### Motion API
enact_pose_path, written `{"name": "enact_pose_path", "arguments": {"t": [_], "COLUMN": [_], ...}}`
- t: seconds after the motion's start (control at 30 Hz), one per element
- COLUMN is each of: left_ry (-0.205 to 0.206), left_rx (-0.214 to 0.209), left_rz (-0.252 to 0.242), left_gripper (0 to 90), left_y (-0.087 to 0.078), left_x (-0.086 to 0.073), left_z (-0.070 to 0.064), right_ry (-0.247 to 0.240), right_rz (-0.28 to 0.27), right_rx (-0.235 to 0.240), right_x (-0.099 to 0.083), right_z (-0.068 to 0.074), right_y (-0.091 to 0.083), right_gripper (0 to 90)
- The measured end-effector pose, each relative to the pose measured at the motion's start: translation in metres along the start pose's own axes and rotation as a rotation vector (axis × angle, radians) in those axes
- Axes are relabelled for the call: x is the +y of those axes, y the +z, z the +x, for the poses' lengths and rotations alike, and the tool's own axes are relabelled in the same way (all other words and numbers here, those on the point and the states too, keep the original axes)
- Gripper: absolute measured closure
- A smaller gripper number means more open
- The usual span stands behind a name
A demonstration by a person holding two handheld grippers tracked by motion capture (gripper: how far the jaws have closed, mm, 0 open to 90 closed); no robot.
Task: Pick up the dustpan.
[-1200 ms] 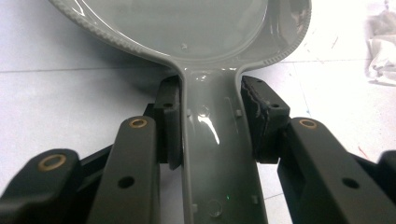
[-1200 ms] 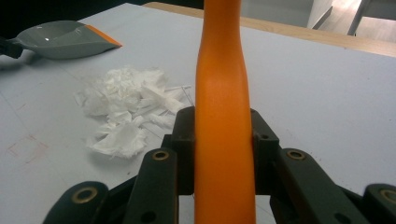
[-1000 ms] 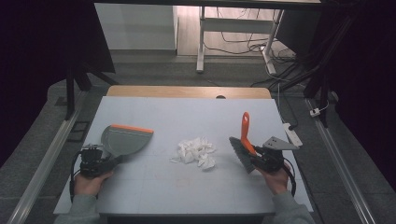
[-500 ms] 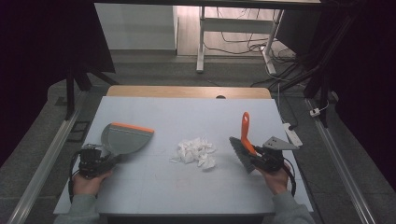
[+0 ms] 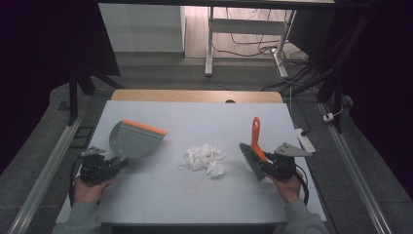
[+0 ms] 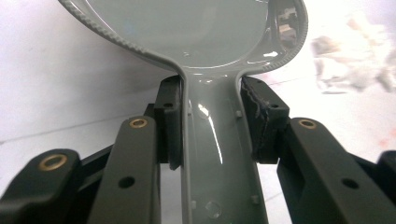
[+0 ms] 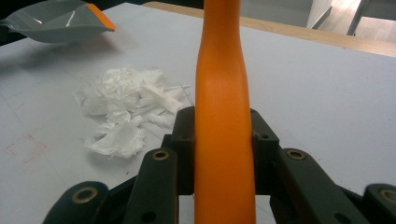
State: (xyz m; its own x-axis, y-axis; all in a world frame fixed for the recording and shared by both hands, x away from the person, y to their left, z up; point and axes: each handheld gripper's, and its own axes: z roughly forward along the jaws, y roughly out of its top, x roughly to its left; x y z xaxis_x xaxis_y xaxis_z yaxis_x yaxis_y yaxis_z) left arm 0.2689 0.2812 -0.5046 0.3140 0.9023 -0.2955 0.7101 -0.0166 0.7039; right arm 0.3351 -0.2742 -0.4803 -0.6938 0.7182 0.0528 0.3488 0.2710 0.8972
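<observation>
In the left gripper view the two black jaws close from either side on the grey handle of the dustpan (image 6: 219, 154), which runs up the middle of the frame into the pan's bowl at the top; the left gripper (image 5: 113, 165) is thus clamped on the dustpan. In the right gripper view the jaws pinch the orange handle of the brush (image 7: 223, 121), which stands straight up the centre of the frame, so the right gripper (image 5: 267, 165) grips the brush firmly. In the high view the dustpan (image 5: 134, 139) sits at centre left, its handle toward the lower left and its orange lip facing right and slightly up the frame. The brush (image 5: 253, 151) is at centre right, its handle pointing to the top of the frame and its dark bristles turned left. Between them, near the middle of the table (image 5: 195, 204), lies the paper (image 5: 204, 158), a loose heap of crumpled white scraps, apart from both tools. The relation that matters: the heap lies left of the bristles and right of the pan's lip, roughly on the line joining them, and looks somewhat nearer the brush. A leftward sweep would likely carry the scraps toward the lip, provided the pan is lowered and its lip squared to the heap.
</observation>
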Motion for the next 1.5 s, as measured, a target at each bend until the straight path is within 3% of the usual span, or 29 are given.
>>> {"name": "enact_pose_path", "arguments": {"t": [0.17,0.97,1.5], "left_ry": [0.049,0.181,0.264], "left_rx": [-0.027,-0.118,-0.225], "left_rz": [-0.020,-0.027,0.003], "left_gripper": [61.8,61.8,61.8], "left_y": [-0.004,-0.014,-0.020], "left_x": [0.002,0.008,0.008], "left_z": [-0.004,-0.012,-0.025], "right_ry": [0.000,0.007,0.008], "right_rz": [0.000,-0.008,-0.016], "right_rx": [0.001,0.004,0.010], "right_x": [0.000,0.000,0.000], "right_z": [0.000,-0.001,0.000], "right_y": [0.000,-0.001,-0.001], "right_gripper": [70.2,70.2,70.2]}}
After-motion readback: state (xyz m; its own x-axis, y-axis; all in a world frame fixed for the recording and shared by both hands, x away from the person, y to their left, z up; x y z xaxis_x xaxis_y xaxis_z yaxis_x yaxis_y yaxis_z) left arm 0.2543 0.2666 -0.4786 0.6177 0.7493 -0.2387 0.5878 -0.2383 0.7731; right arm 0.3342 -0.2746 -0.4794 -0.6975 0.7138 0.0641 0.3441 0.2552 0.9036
